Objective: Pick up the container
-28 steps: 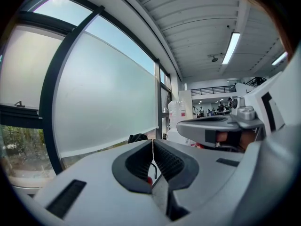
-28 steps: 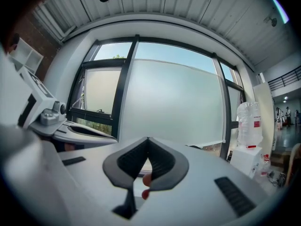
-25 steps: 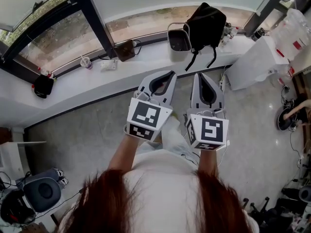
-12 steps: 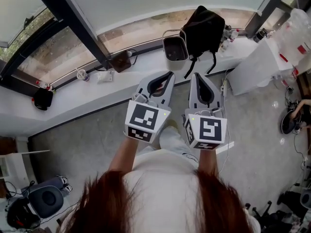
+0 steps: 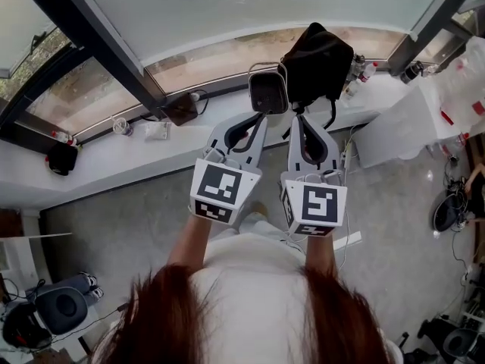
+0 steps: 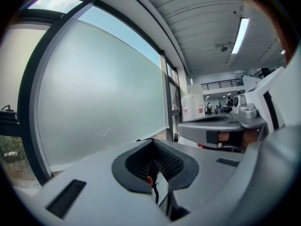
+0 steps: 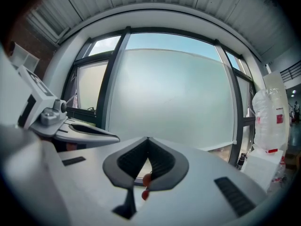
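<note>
windowsill container just beyond left gripper

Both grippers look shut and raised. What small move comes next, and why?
Probably open the left gripper and ease it toward the container on the windowsill. Both it and the right gripper are shut and empty, and neither touches the container yet.

Person wears a white top, lower centre of the head view. The left gripper and right gripper are pale grey moulded shells tapering to a point, each with a dark teardrop opening, black ribbed pads lining the jaws, and dark slotted recesses on the flanks. Each carries a white cube printed with black square markers at its rear, and a thin white cable loops over the right one.
</note>
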`<act>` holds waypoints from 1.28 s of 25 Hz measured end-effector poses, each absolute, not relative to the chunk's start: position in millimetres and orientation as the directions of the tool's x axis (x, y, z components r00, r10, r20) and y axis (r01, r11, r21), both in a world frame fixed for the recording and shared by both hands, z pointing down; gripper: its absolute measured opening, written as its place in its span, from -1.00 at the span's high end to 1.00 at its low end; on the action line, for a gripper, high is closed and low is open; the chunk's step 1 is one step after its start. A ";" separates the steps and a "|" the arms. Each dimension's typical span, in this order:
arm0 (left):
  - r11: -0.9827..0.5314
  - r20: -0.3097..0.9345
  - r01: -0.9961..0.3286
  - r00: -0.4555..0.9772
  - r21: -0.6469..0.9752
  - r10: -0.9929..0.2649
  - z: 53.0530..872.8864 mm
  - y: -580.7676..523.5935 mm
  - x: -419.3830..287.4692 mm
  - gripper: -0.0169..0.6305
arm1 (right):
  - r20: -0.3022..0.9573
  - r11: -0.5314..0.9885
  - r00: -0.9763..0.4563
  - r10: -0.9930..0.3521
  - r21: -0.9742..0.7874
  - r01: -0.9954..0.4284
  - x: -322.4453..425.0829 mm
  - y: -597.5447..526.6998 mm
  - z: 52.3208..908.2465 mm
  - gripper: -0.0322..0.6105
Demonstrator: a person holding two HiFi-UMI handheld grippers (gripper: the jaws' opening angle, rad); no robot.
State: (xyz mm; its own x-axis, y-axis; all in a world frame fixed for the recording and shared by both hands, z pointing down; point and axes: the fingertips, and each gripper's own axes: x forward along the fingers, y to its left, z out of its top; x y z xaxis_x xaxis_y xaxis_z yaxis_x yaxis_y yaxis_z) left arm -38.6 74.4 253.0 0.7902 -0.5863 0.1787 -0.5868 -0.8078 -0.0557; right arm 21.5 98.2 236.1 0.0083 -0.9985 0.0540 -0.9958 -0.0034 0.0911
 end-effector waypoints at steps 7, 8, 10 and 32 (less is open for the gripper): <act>-0.765 0.193 -0.641 0.745 -0.053 -0.638 262.9 44.7 -27.5 0.89 | 0.073 0.042 -0.036 -0.997 0.083 -0.996 40.5 66.3 247.7 0.82; -0.761 0.195 -0.647 0.741 -0.051 -0.643 264.5 40.3 -26.6 0.89 | 0.075 0.046 -0.040 -0.996 0.085 -0.995 42.5 61.7 249.5 0.82; -0.754 0.202 -0.654 0.733 -0.051 -0.650 268.7 30.4 -23.9 0.89 | 0.080 0.054 -0.046 -0.996 0.095 -0.994 46.5 51.4 253.7 0.82; -0.750 0.278 -0.660 0.712 -0.048 -0.645 325.5 -125.7 9.9 0.89 | 0.176 0.124 -0.090 -0.980 0.197 -0.972 81.9 -103.4 318.8 0.82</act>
State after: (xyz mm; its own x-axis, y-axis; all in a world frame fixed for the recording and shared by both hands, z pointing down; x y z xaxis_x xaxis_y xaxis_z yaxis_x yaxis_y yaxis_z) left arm 9.9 -125.7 325.5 0.7123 -0.6445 0.2779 -0.6599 -0.7498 -0.0475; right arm 81.9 -103.4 318.8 -0.0896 -0.9803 0.1761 -0.9724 0.1243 0.1974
